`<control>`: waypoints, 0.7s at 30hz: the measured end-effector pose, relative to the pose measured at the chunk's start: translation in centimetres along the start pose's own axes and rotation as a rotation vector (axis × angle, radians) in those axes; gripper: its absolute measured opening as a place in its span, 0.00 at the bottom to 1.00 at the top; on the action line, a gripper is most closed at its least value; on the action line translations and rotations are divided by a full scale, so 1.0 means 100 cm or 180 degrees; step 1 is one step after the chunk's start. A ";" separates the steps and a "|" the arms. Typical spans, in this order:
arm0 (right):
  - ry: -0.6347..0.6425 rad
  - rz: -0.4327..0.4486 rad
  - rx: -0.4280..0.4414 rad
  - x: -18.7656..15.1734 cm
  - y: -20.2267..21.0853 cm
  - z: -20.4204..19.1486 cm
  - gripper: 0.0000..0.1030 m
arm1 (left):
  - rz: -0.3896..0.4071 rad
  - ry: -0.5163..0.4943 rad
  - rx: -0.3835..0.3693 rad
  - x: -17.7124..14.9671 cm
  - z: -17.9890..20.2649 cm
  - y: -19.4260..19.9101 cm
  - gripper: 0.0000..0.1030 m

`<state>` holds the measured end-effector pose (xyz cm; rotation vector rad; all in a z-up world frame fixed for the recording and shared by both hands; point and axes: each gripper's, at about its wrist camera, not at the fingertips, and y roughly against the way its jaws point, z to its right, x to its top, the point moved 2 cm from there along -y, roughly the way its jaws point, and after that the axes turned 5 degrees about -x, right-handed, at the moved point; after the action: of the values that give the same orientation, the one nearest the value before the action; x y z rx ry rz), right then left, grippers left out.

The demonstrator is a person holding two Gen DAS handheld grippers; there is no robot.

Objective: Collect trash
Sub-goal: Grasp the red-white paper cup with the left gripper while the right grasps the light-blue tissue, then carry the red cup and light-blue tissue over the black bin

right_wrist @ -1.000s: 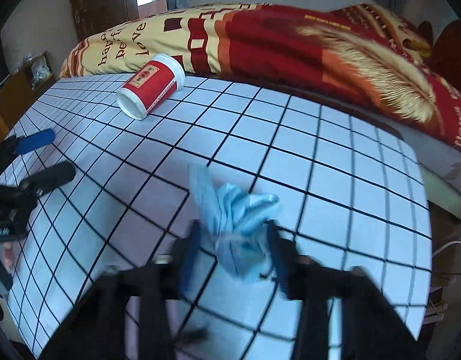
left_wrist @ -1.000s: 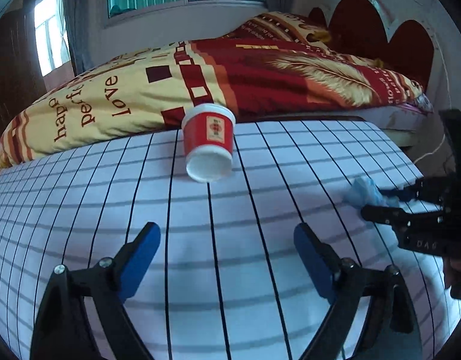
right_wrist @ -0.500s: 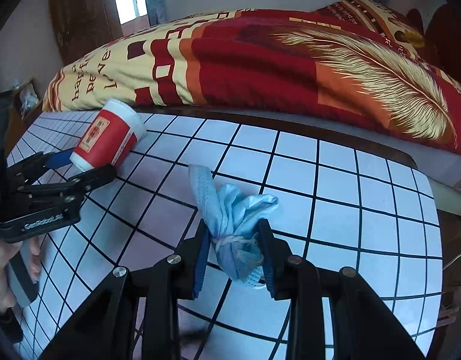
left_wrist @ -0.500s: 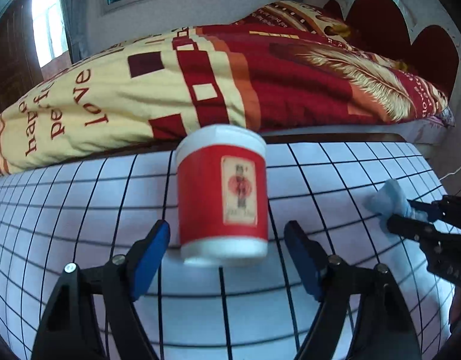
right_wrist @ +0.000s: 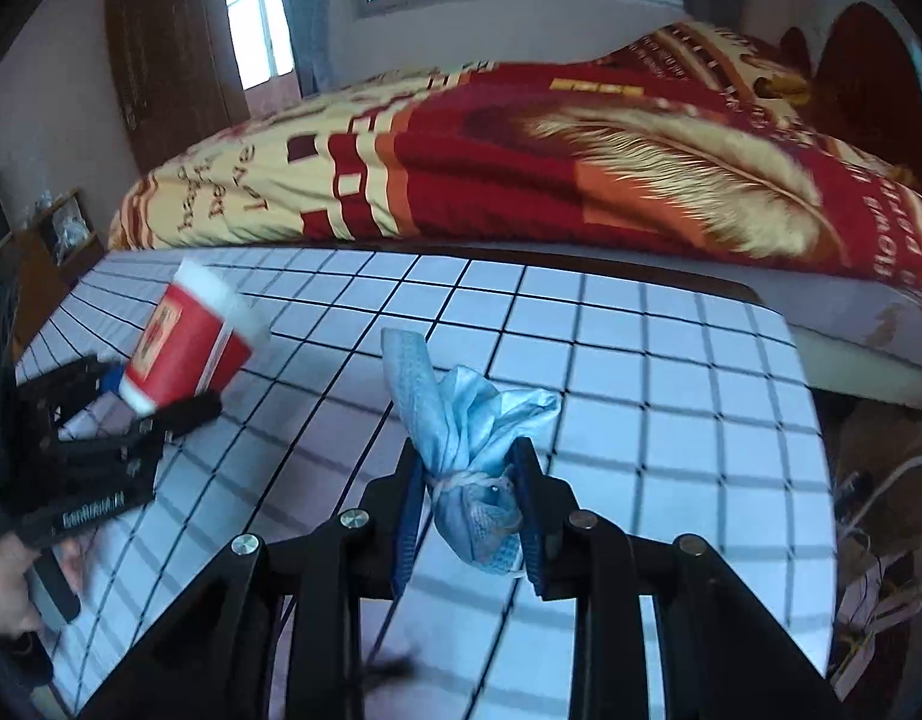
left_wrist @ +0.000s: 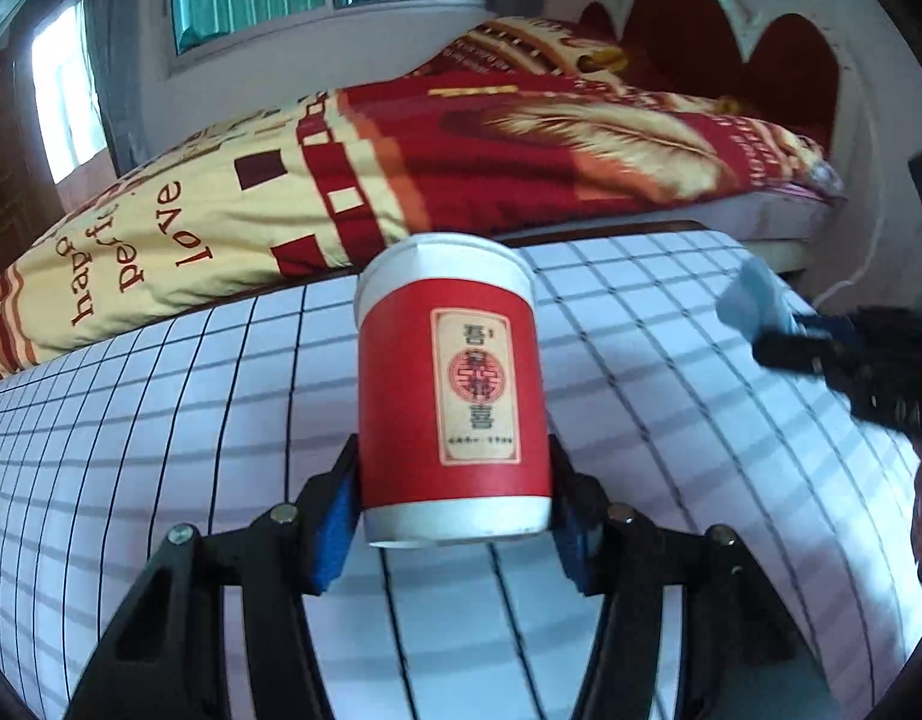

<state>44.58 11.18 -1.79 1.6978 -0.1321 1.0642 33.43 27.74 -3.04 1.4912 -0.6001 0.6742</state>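
Note:
A red paper cup (left_wrist: 452,396) with white rims and a label lies between the blue pads of my left gripper (left_wrist: 453,480). Its jaws are closing, and both pads touch the cup's sides. The right wrist view shows the same cup (right_wrist: 188,342) tilted and raised off the gridded table (right_wrist: 671,390) in the left gripper (right_wrist: 155,396). My right gripper (right_wrist: 467,462) is shut on a crumpled blue face mask (right_wrist: 461,414) tied with its ear loop, and its jaws are closing tighter. Above the table's right side, the mask (left_wrist: 752,297) sticks out of the right gripper (left_wrist: 779,342).
A bed with a red and yellow quilt (left_wrist: 461,150) runs along the table's far edge. A person's hand (right_wrist: 11,588) holds the left gripper's handle. A wooden shelf (right_wrist: 53,240) stands far left, and cables (right_wrist: 881,480) hang past the table's right edge.
The left gripper reached the lying cup and its jaws narrowed until the pads met the cup, which now sits raised and tilted. The right gripper lifted the mask slightly.

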 end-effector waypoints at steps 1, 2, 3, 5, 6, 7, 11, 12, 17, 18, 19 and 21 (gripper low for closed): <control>-0.0015 0.0026 -0.0008 -0.004 0.009 0.001 0.29 | -0.0005 -0.0044 -0.0027 -0.005 0.010 0.009 0.55; -0.0041 0.0052 -0.0011 -0.010 0.022 0.002 0.29 | 0.0004 -0.0089 -0.0022 -0.007 0.019 0.014 0.55; -0.0064 0.0070 -0.0009 -0.015 0.031 0.004 0.29 | 0.0014 -0.0125 -0.0032 -0.009 0.027 0.020 0.55; -0.0108 0.0127 -0.0027 -0.027 0.056 0.007 0.29 | 0.0049 -0.0173 -0.0085 -0.013 0.042 0.035 0.55; -0.0131 0.0157 -0.0037 -0.033 0.069 0.008 0.29 | 0.0073 -0.0203 -0.0102 -0.015 0.051 0.043 0.55; -0.0143 0.0181 -0.0046 -0.038 0.080 0.008 0.29 | 0.0097 -0.0234 -0.0134 -0.017 0.059 0.051 0.55; -0.0190 0.0284 -0.0104 -0.062 0.123 0.012 0.29 | 0.0175 -0.0386 -0.0232 -0.024 0.093 0.080 0.55; -0.0208 0.0309 -0.0119 -0.070 0.137 0.014 0.29 | 0.0199 -0.0438 -0.0265 -0.026 0.103 0.089 0.55; -0.0242 0.0418 -0.0213 -0.103 0.188 0.020 0.30 | 0.0290 -0.0562 -0.0366 -0.044 0.139 0.124 0.55; -0.0253 0.0436 -0.0226 -0.110 0.198 0.021 0.30 | 0.0315 -0.0584 -0.0384 -0.048 0.147 0.131 0.55; -0.0262 0.0455 -0.0246 -0.117 0.208 0.023 0.30 | 0.0327 -0.0586 -0.0409 -0.051 0.153 0.136 0.55; -0.0251 0.0500 -0.0316 -0.131 0.228 0.025 0.29 | 0.0342 -0.0592 -0.0492 -0.058 0.167 0.146 0.55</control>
<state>25.46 -5.62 5.32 1.6609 -0.3683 1.0876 19.63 10.42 2.81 1.3930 -0.8611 0.5613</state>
